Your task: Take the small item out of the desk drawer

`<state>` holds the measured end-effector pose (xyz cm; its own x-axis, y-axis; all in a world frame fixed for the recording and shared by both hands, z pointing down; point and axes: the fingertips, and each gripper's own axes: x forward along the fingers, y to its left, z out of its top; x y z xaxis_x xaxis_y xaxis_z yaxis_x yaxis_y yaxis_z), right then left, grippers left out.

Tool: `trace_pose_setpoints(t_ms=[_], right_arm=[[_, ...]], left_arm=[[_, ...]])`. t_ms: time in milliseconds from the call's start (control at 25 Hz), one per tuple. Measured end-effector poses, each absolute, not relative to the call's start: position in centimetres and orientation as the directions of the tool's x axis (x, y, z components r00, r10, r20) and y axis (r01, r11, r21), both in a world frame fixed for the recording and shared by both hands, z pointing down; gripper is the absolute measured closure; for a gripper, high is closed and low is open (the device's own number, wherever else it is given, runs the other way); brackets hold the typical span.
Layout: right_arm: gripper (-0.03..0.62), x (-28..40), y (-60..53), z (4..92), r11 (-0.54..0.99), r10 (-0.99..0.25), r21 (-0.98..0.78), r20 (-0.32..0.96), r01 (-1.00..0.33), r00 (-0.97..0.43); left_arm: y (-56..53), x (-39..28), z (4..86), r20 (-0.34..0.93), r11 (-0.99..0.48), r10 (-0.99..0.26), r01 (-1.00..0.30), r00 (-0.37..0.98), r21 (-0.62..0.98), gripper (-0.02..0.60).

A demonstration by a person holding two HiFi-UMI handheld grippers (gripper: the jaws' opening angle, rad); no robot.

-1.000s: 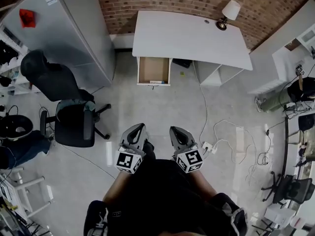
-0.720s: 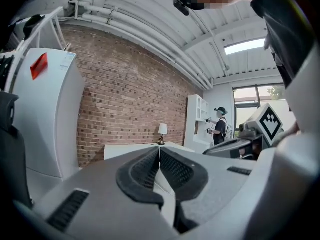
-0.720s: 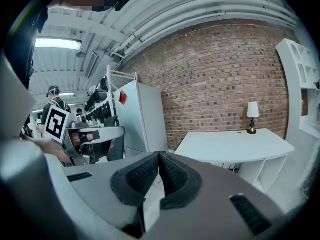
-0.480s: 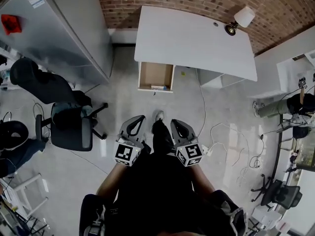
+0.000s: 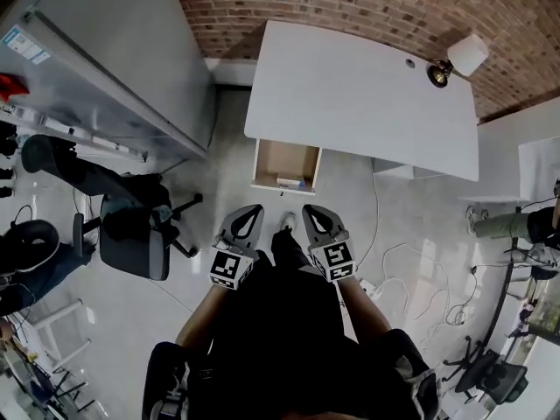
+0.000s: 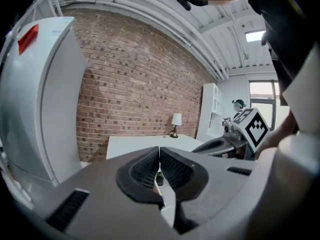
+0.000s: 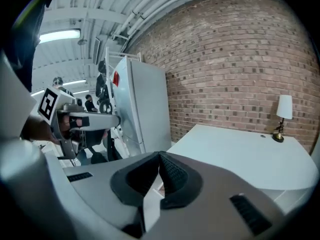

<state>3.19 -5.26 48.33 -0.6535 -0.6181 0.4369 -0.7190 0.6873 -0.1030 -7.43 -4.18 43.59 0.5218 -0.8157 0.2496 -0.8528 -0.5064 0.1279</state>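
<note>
Jaws of the left gripper [image 6: 159,156] and the right gripper [image 7: 160,159] are both sitting pressed together, gripping nothing. The two are hovering side by side near the front of the open drawer [image 5: 282,156], apart from it and pointing toward it. The drawer is hanging pulled out from under the white counter [image 5: 359,94], and the small item [image 5: 290,182] is lying inside, against the drawer's front wall. Reach step looks in hand, no pick yet. Next move is calling for one gripper parting its jaws, dipping over the drawer's front wall and closing on the item.
</note>
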Motion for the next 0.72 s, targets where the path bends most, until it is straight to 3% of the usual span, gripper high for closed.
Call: trace_pose_setpoints(t_ms=[320, 480, 720], right_arm=[[0.568, 2.5, -12.0, 58.0, 0.733, -0.480, -0.162, 0.564, -0.660, -0.672], [0.568, 3.5, -14.0, 63.8, 0.757, -0.413, -0.148, 0.646, -0.636, -0.642], [0.565, 4.3, -15.4, 72.8, 0.824, -0.281, -0.085, 0.797, -0.560, -0.534]], left_arm=[[-11.7, -7.0, 48.5, 0.315, -0.487, -0.804, -0.863, 0.504, 0.135, 0.571], [-13.8, -6.6, 52.5, 0.413, -0.460, -0.772, -0.873, 0.483, 0.162, 0.571], [-17.5, -6.1, 57.3, 0.446, -0.590, -0.705, -0.805, 0.552, 0.064, 0.571]])
